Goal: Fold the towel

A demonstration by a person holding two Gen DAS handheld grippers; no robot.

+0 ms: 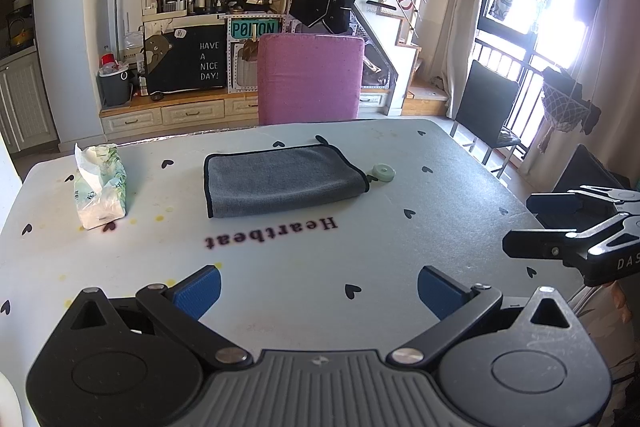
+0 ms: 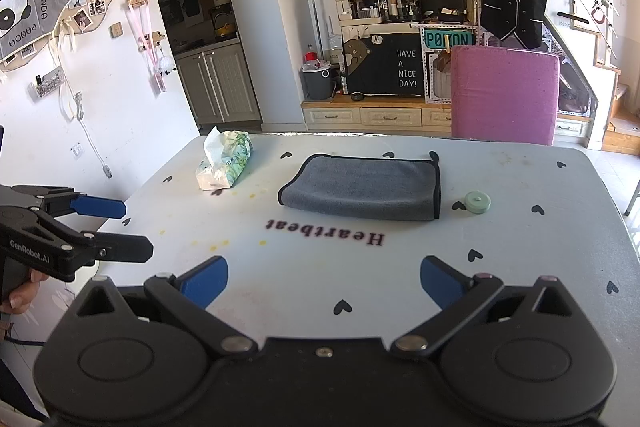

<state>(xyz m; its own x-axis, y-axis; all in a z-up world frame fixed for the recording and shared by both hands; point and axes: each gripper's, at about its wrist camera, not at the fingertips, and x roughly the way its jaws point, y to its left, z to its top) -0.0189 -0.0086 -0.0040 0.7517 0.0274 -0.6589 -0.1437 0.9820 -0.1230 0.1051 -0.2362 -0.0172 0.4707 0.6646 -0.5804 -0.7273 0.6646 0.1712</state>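
Note:
A grey towel with black trim (image 1: 280, 181) lies folded flat on the white heart-print table (image 1: 440, 195), toward its far side; it also shows in the right wrist view (image 2: 360, 189). My left gripper (image 1: 319, 289) is open and empty, held above the table's near edge, well short of the towel. My right gripper (image 2: 324, 283) is open and empty, also near the front edge. Each gripper shows from the side in the other's view: the right one (image 1: 516, 223) and the left one (image 2: 134, 229), both with jaws apart.
A tissue pack (image 1: 100, 183) lies left of the towel. A small pale green disc (image 1: 383, 172) sits just right of it. A pink chair (image 1: 310, 79) stands behind the table's far edge, a black chair (image 1: 486, 107) at the right.

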